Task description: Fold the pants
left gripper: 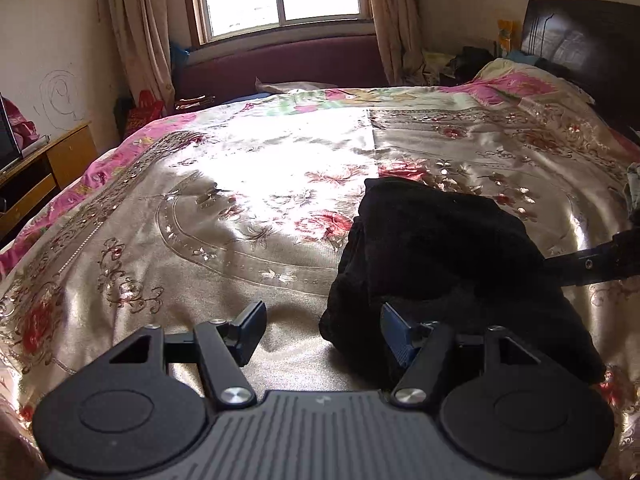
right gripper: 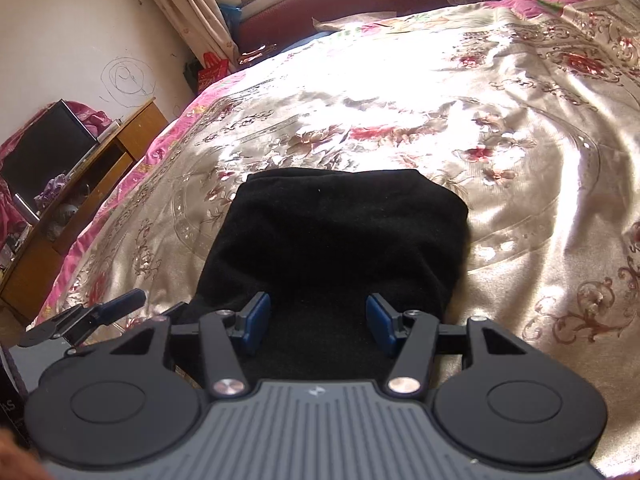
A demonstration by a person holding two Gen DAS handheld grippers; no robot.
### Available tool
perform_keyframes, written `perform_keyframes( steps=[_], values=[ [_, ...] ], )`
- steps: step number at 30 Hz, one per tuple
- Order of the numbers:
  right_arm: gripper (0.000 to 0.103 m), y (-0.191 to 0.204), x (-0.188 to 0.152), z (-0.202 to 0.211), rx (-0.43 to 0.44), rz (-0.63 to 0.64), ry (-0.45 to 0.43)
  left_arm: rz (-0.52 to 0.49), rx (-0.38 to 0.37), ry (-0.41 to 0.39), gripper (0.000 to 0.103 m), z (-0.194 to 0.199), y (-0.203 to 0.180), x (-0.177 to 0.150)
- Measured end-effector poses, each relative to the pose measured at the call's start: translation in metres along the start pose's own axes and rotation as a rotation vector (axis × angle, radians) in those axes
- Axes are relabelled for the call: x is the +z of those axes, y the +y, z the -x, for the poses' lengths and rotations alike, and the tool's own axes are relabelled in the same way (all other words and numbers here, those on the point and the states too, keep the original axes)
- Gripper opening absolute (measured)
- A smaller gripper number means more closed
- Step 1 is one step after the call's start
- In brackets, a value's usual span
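Black pants folded into a compact bundle on the satin floral bedspread, directly ahead of and partly under the right gripper. Jaws of that gripper standing wide, blue pads apart over the near edge of the cloth, nothing pinched between them. From the left wrist view, same bundle ahead and to the right of the left gripper; its right-hand pad at the bundle's near left corner, its left-hand pad over bare bedspread. Jaws wide there too, nothing held. Right gripper's finger showing at the far right edge of that view, just beside the bundle.

Judging by the look: soft, thick, fleecy fabric, light, limp, several layers deep. Likely to sag and unroll if lifted by a single layer, so best pinched through the full stack at an edge. Bedspread glossy and probably slippery, so the bundle apt to slide rather than hold still when pushed; a sideways nudge liable to drag the whole pile.

Sensible holds: the two near corners, one per gripper, pads closing across the whole thickness. Far folded edge rounded and plump, harder to bite. Fold appears largely done; perhaps only tidying or one last fold left.
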State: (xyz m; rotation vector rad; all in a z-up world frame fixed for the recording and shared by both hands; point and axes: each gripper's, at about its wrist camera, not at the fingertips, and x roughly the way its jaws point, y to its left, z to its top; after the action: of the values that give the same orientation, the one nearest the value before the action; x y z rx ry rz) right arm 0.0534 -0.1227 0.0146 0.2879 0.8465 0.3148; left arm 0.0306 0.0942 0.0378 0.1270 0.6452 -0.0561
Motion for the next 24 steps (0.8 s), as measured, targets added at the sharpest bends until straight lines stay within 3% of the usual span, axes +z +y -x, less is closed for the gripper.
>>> perform_keyframes(
  steps=[8,24],
  values=[
    [0.056,0.000,-0.013,0.015,-0.046,0.024,-0.005,-0.026,0.021,-0.027,0.081,0.024,-0.012,-0.008],
    [0.056,-0.013,-0.024,0.026,-0.083,0.023,0.006,-0.074,0.018,-0.020,0.085,0.016,-0.039,-0.010]
  ],
)
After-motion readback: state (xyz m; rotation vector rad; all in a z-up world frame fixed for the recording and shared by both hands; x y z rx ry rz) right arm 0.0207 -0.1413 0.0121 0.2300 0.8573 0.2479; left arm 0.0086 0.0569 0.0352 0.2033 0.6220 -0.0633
